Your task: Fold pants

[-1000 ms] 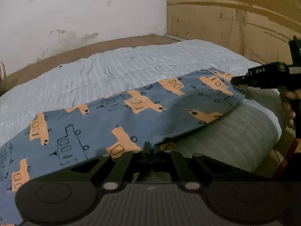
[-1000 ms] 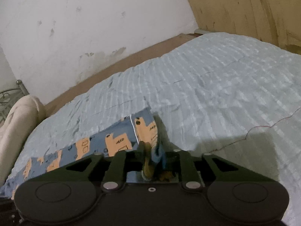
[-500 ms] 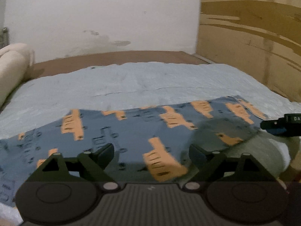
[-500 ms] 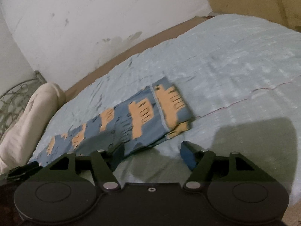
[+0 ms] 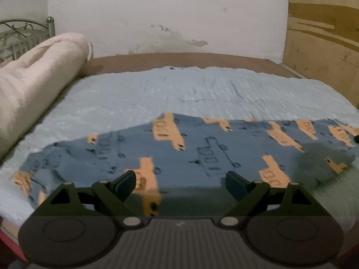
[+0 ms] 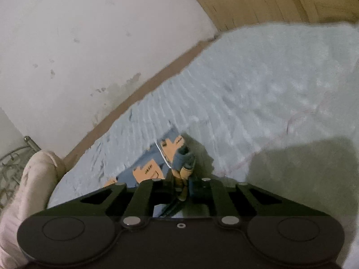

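Both claws differ now: left claw [image 5: 180,185] gapes, pants [image 5: 202,154] released; right claw [image 6: 182,187] re-clamps the cuff for another fold.

Left claw [image 5: 180,185] spread, blurry pants [image 5: 202,154] flat on bedspread [image 5: 179,92]

The blue pants [image 5: 202,154] with orange buses are soft, matt cloth. They lie on a pale blue bed cover [image 5: 190,92], a bumpy cloth with little ridges. At the left of the left view, a rolled cream blanket [image 5: 38,76] looks thick and fuzzy. In the upper left corner is a thin grey bed rail [image 5: 24,33] of curly metal. The white wall [image 5: 168,15] is matt paint with rough chipped spots. At the upper right is a brown wooden board [image 5: 323,40], streaky and dull. The left gripper [image 5: 180,185] is black matt plastic with small shiny metal pins.
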